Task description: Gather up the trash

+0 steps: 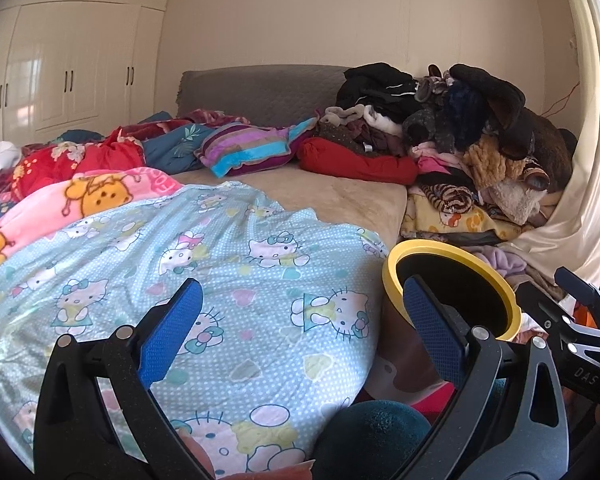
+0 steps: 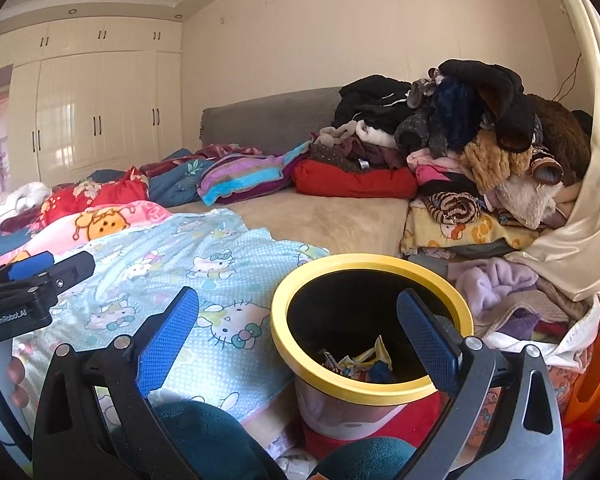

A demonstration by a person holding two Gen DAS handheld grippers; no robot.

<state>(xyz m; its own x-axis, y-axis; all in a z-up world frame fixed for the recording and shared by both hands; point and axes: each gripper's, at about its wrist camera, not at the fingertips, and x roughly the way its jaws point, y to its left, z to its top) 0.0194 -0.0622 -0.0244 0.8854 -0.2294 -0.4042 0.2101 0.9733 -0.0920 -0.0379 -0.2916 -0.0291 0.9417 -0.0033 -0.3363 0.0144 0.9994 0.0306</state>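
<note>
A trash bin with a yellow rim point(image 2: 374, 390) stands at the bed's near corner; several crumpled wrappers point(image 2: 358, 360) lie inside its black liner. It also shows in the left wrist view point(image 1: 392, 276). My right gripper point(image 2: 298, 338) is open and empty, just in front of and above the bin, its right finger over the rim. My left gripper point(image 1: 304, 326) is open and empty over the light blue cartoon-cat blanket point(image 1: 220, 264), left of the bin. Each gripper shows at the edge of the other's view.
The bed point(image 2: 332, 216) holds blankets, a striped pillow point(image 2: 244, 174) and a red cushion point(image 2: 352, 182). A tall pile of clothes point(image 2: 480, 140) fills the right side by a cream curtain point(image 2: 592, 216). White wardrobes point(image 2: 96, 116) line the far left wall.
</note>
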